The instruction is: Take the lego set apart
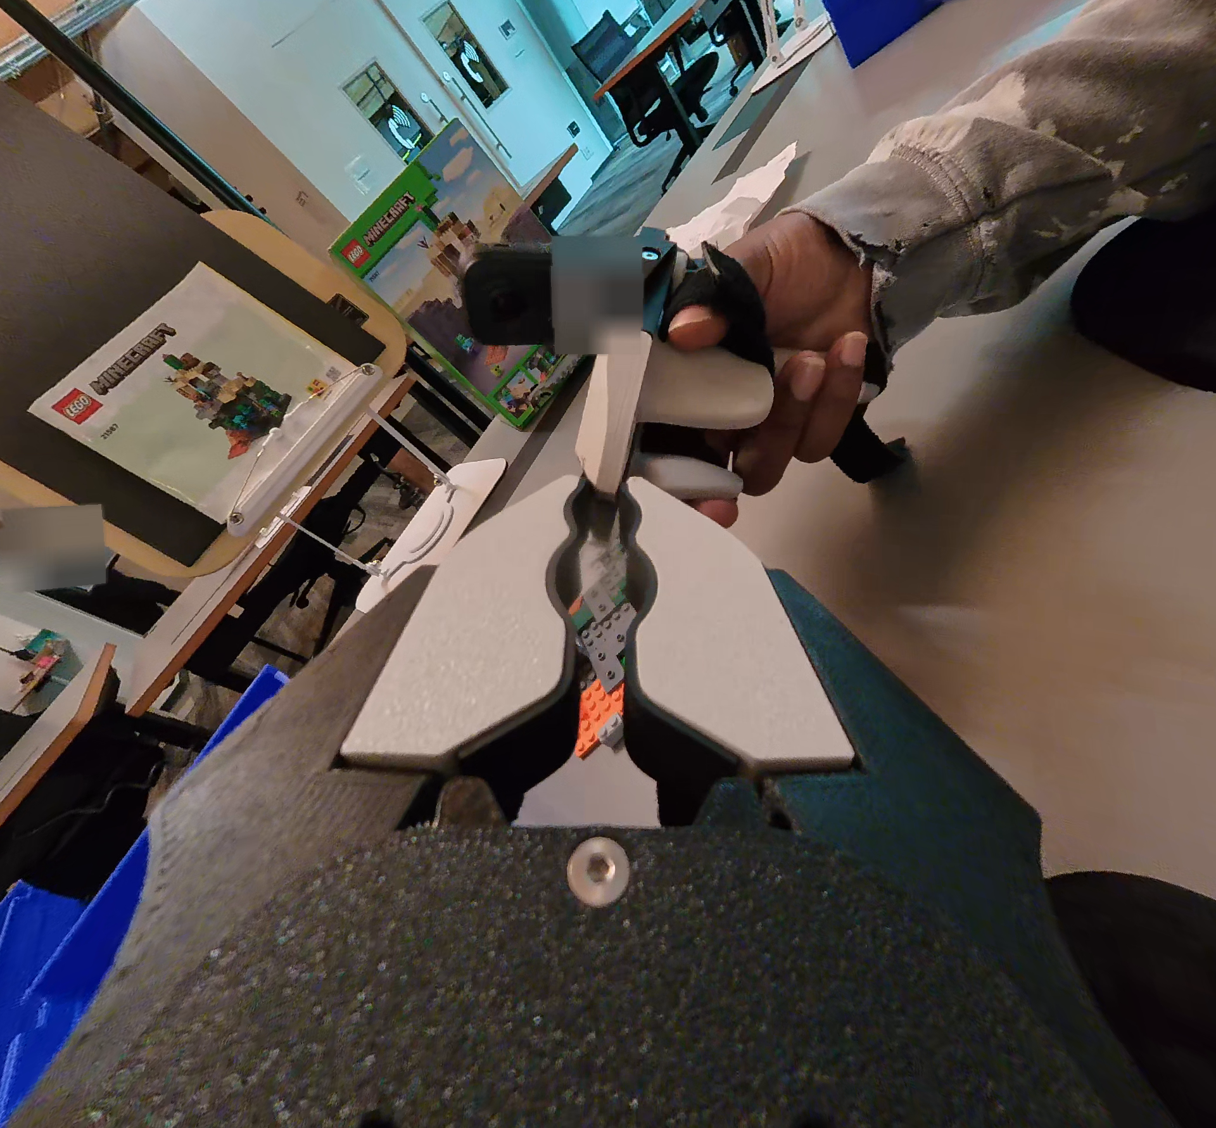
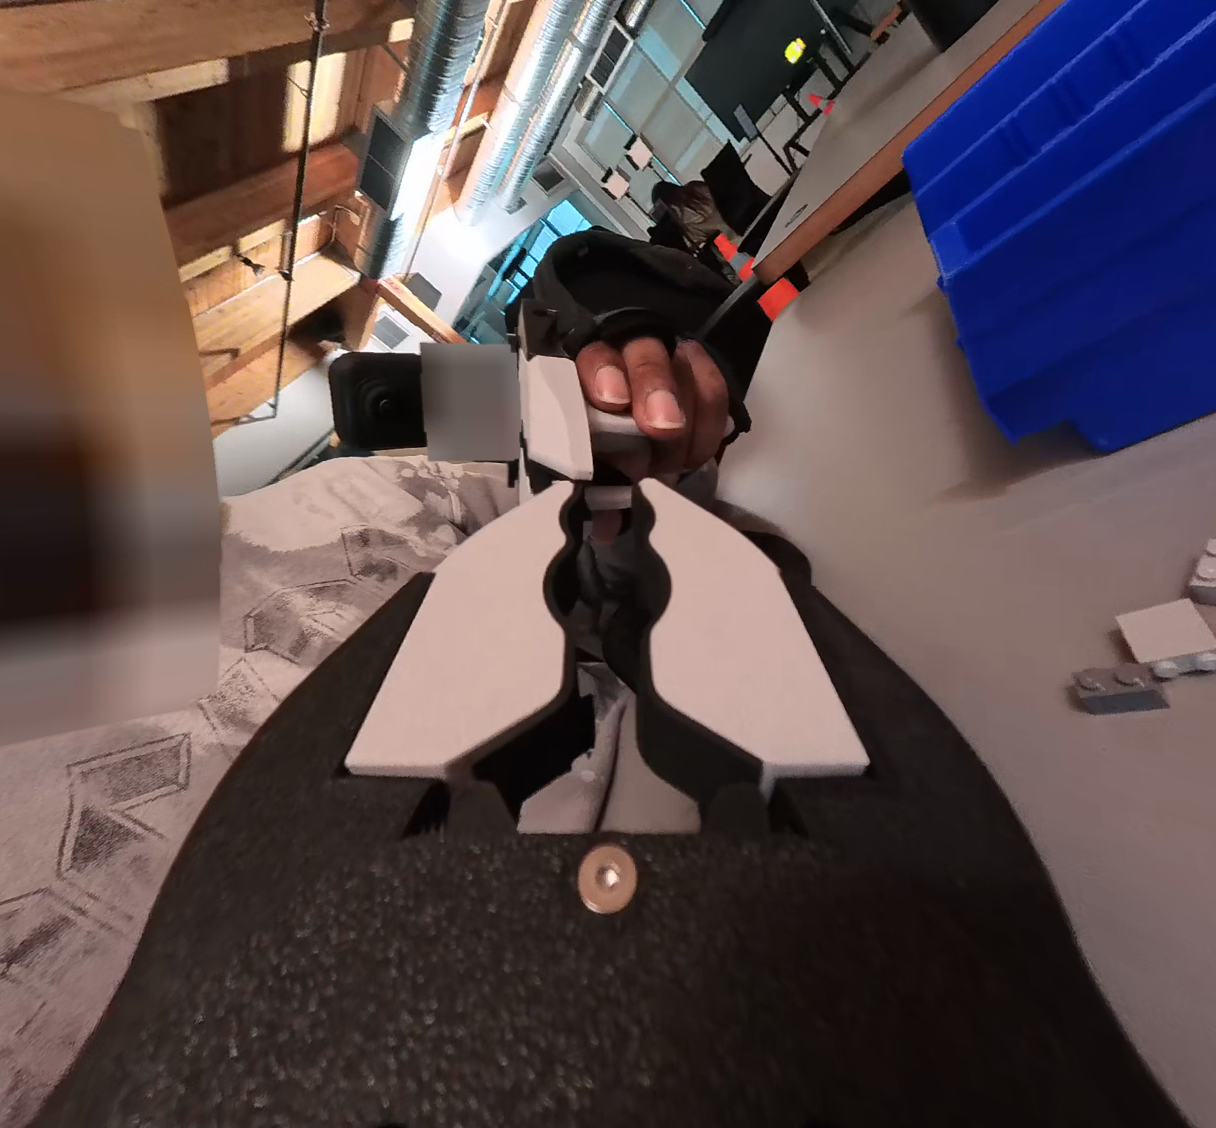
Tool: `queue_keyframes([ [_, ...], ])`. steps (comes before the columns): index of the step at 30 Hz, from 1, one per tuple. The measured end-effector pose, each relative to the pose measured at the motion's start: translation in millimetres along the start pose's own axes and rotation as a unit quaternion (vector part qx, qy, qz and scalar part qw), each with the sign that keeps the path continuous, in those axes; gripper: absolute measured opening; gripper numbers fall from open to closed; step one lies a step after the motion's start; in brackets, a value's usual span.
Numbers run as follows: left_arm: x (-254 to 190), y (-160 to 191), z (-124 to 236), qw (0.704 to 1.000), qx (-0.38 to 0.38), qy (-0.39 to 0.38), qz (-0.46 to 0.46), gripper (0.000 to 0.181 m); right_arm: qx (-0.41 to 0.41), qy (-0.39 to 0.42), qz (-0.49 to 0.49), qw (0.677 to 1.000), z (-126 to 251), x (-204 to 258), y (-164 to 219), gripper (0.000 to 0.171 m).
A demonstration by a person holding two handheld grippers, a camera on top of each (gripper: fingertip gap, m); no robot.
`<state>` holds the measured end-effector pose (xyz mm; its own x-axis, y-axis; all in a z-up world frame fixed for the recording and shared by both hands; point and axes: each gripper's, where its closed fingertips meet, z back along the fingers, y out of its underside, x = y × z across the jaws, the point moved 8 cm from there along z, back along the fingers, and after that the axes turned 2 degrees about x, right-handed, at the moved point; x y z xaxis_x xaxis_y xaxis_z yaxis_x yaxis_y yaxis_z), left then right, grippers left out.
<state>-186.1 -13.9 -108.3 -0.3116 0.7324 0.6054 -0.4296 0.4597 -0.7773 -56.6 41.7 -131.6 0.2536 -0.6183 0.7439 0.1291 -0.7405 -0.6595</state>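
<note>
Black housing and pale fingers of the left gripper (image 1: pixel 602 492) fill the left wrist view. They are drawn in tight and pinch the lego build (image 1: pixel 602 642), a small stack of grey plates on an orange plate with a bit of green, lifted clear of the worktop (image 1: pixel 987 570). Held like this, the build seems to be braced so that the other tool can pull against it.

Opposite, the right hand (image 1: pixel 803 333) brings the right gripper (image 2: pixel 607 491) in nose to nose. Its fingers stand close together, with their tips at the far end of the build. That end is blurred, so I cannot tell whether they nip a brick or only touch it. In the right wrist view the build is hidden, and only the left hand (image 2: pixel 651 399) on its handle shows through the narrow gap.

Blue bins (image 2: pixel 1086 208) sit at the far side of the worktop, probably there to take the parts. A green set box (image 1: pixel 421 254) and the instruction booklet (image 1: pixel 191 386) on a stand are propped behind, likely for reference. Loose grey pieces (image 2: pixel 1118 698) lie on the worktop to the right, so the strip-down looks well under way. The next pull calls for a firm hold from the left and a peeling twist from the right, or a plate may slip out.
</note>
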Motion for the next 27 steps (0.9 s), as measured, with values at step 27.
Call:
queue_keyframes([
  [27,-5.4,38.5,-1.4,0.993,0.093,0.034,0.058,0.01,0.356,0.431,0.26,0.787,56.5,-19.7,60.4,0.018],
])
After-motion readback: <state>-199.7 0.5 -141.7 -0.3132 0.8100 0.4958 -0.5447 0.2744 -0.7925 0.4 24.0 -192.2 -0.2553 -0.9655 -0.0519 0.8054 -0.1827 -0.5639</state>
